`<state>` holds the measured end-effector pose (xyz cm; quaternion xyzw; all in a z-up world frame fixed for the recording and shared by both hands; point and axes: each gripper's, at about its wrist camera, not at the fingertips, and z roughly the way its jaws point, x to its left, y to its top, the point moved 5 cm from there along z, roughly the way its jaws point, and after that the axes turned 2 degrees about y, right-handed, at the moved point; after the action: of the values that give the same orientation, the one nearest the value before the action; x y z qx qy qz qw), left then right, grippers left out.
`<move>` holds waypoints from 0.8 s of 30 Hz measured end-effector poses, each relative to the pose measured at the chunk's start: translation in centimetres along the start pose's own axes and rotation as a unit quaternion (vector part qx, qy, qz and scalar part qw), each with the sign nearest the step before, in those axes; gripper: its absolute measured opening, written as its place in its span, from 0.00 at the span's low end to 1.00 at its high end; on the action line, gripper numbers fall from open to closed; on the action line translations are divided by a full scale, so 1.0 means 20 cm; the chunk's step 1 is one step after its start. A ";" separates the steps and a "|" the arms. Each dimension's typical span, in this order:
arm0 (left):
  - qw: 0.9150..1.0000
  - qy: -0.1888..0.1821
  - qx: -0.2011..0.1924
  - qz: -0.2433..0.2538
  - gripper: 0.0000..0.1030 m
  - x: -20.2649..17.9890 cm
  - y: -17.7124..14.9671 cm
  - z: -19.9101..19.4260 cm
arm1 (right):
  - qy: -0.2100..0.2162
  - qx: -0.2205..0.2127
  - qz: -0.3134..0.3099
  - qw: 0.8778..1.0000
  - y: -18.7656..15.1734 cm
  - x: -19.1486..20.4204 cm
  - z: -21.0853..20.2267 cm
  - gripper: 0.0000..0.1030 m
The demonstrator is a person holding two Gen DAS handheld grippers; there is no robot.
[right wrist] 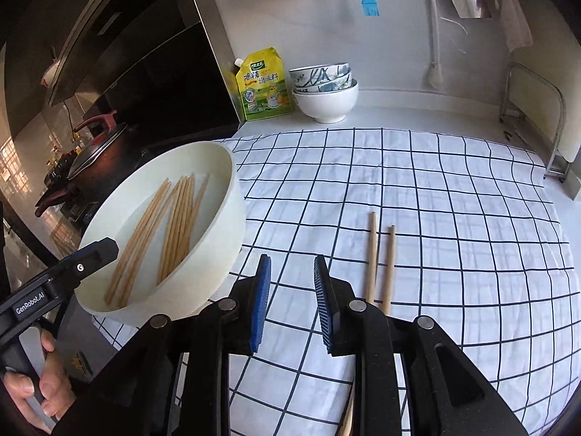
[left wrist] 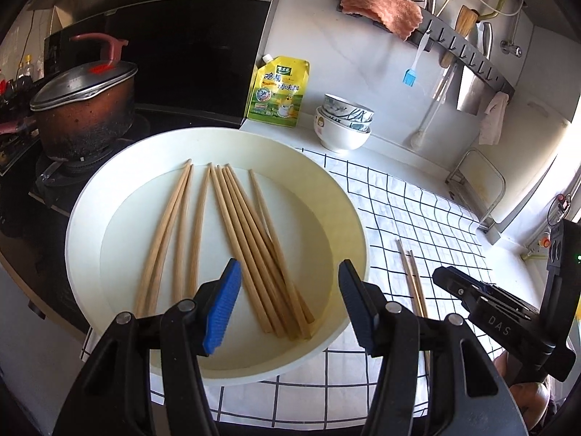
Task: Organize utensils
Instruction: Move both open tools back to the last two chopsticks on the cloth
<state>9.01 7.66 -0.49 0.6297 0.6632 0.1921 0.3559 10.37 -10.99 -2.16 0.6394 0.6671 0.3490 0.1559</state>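
A wide white bowl (left wrist: pixel 348 210) sits on the checked cloth and holds several wooden chopsticks (left wrist: pixel 247 239). My left gripper (left wrist: pixel 290 272) is open and empty, hovering over the bowl's near side above the chopsticks. Two more chopsticks (right wrist: pixel 381 261) lie side by side on the cloth right of the bowl (right wrist: pixel 232 196); they also show in the left wrist view (left wrist: pixel 412 279). My right gripper (right wrist: pixel 292 265) is open and empty above the cloth, between the bowl and that pair, with the pair's near ends passing under its right finger.
A checked cloth (right wrist: pixel 454 218) covers the counter. Stacked bowls (right wrist: pixel 325 89) and a yellow seasoning pouch (right wrist: pixel 263 85) stand at the back wall. A dark pot with lid (left wrist: pixel 83 109) sits on the stove at left. A metal rack (right wrist: pixel 537 109) stands at right.
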 end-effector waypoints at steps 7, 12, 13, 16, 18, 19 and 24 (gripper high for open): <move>1.000 0.012 0.007 0.005 0.54 -0.03 -0.03 0.00 | -0.004 -0.006 0.014 1.000 -0.03 -0.09 -0.04 0.25; 1.000 0.010 0.007 0.014 0.54 -0.10 -0.05 0.00 | -0.005 0.001 0.017 1.000 -0.09 -0.14 -0.05 0.25; 1.000 0.010 0.008 0.016 0.54 -0.11 -0.05 0.00 | -0.005 0.003 0.018 1.000 -0.10 -0.15 -0.05 0.25; 1.000 0.005 0.010 0.019 0.55 -0.16 -0.07 0.01 | -0.016 0.009 0.013 1.000 -0.14 -0.17 -0.04 0.25; 1.000 0.002 0.010 0.025 0.57 -0.20 -0.09 0.00 | -0.022 0.010 0.013 1.000 -0.16 -0.19 -0.04 0.25; 1.000 0.000 0.010 0.028 0.57 -0.22 -0.10 0.00 | -0.026 0.011 0.015 0.999 -0.18 -0.21 -0.04 0.25; 0.999 -0.013 0.014 0.034 0.60 -0.31 -0.15 -0.01 | -0.047 0.027 0.026 0.998 -0.26 -0.30 -0.01 0.25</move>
<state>6.54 1.25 -0.96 0.6591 0.6397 0.1861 0.3489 7.11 -16.49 -6.92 0.6759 0.6517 0.3046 0.1604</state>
